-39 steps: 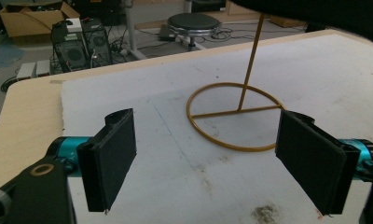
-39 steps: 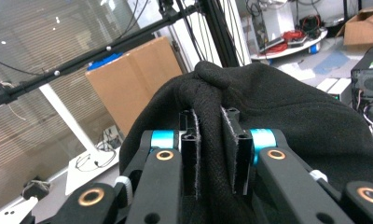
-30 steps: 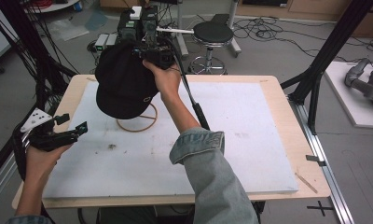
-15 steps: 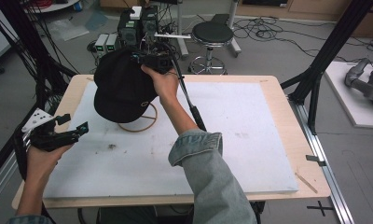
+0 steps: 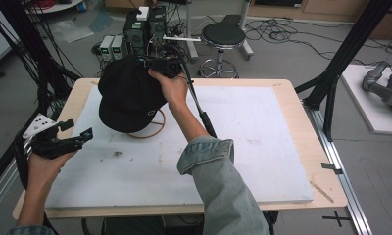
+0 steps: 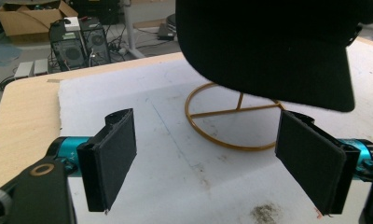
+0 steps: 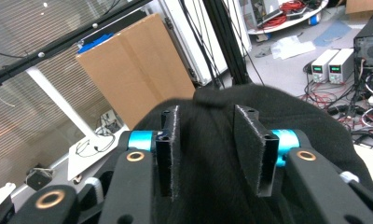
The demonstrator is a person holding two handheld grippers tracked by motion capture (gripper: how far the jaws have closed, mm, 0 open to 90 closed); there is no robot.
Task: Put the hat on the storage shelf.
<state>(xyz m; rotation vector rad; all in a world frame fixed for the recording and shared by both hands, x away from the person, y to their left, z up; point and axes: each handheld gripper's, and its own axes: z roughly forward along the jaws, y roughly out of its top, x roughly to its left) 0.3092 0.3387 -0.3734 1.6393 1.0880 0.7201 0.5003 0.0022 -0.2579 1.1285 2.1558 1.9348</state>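
Black soft cap (image 5: 129, 95) sits on the gold wire stand (image 5: 146, 128) at the bench's (image 5: 262, 147) ten o'clock. Your right gripper's (image 7: 213, 149) fingers have just been opening, crown fabric loose between them; your left gripper (image 6: 217, 163) gapes empty. Light, floppy: pinch the crown.

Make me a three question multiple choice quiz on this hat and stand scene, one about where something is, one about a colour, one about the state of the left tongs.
1. Where is the black cap?
A. On top of the wire stand
B. Flat on the table's right half
C. Between the jaws of the left tongs

2. What colour is the wire stand?
A. Blue
B. Golden orange
C. White

3. How do the left tongs stand?
A. Shut on the cap's brim
B. Shut on the stand's ring
C. Open, with nothing between the jaws

Answers:
1. A, the cap sits above the stand's ring and post in the high view.
2. B, ring and crossbar look golden orange in the left gripper view.
3. C, the two black pads stand wide apart over bare white mat.
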